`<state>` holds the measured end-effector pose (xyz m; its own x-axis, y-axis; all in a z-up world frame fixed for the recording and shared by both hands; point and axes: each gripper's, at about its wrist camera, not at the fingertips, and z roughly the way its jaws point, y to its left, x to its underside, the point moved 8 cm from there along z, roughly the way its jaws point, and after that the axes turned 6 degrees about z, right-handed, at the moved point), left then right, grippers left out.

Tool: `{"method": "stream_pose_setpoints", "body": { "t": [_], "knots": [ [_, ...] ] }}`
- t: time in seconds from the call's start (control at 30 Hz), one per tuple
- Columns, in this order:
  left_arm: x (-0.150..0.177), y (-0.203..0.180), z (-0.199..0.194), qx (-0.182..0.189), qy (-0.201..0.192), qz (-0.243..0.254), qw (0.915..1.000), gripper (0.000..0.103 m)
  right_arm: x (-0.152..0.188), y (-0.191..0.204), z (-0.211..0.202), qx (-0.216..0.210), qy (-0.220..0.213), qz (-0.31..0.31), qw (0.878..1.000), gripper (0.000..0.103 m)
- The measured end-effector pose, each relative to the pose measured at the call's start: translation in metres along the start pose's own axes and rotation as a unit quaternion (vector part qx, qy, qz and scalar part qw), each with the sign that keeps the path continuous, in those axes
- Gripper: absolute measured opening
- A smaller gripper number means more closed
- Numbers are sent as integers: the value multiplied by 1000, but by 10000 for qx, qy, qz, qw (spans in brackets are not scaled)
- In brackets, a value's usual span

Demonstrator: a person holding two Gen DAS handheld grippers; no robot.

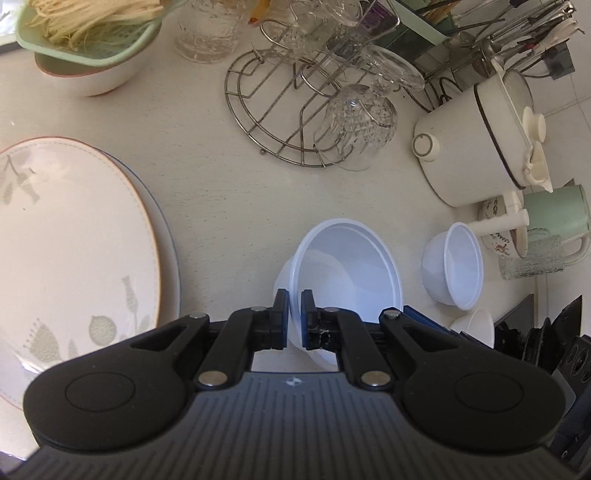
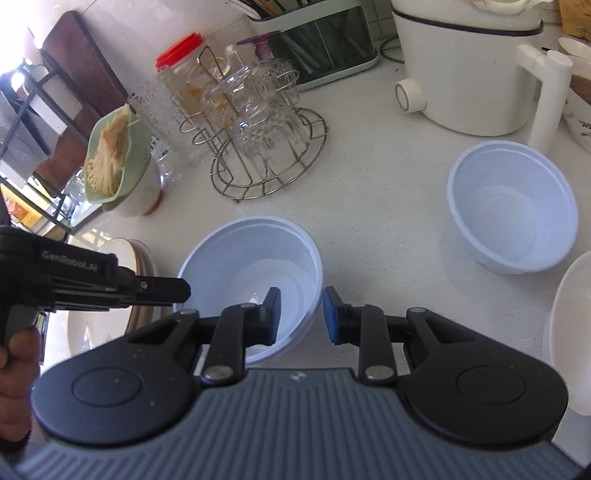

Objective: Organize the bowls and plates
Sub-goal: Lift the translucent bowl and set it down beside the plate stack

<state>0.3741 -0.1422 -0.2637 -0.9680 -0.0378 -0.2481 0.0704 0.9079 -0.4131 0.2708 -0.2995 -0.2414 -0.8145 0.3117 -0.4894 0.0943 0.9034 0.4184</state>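
My left gripper (image 1: 294, 317) is shut on the near rim of a white plastic bowl (image 1: 351, 269), which seems to be two nested bowls. In the right wrist view the same bowl (image 2: 255, 266) has the left gripper (image 2: 177, 291) on its left rim. My right gripper (image 2: 301, 314) is open and straddles the bowl's right rim without clamping it. A second white bowl (image 2: 513, 206) stands on the counter to the right; it also shows in the left wrist view (image 1: 456, 266). A stack of patterned plates (image 1: 70, 240) lies at the left.
A wire rack (image 1: 295, 122) holds glasses at the back. A white pot (image 1: 476, 147) and a green mug (image 1: 557, 218) stand at the right. A green dish of noodles (image 1: 92, 33) sits on a bowl at the back left. Another white dish (image 2: 569, 332) is at the right edge.
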Motion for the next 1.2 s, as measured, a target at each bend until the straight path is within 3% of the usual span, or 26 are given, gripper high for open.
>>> {"method": "stream_pose_setpoints", "body": {
  "t": [0.67,0.93,1.2],
  "knots": [
    [19,18,10,-349,100,231,9991,8,7,19,14,215,-34,-468,9987,28],
    [19,17,11,-445,118,481,9978,8,11,13,17,237,-17,-354,9991,28],
    [15,11,-1,-701,-51,827,9941,10,2,5,-1,211,-351,-75,9991,29]
  ]
}}
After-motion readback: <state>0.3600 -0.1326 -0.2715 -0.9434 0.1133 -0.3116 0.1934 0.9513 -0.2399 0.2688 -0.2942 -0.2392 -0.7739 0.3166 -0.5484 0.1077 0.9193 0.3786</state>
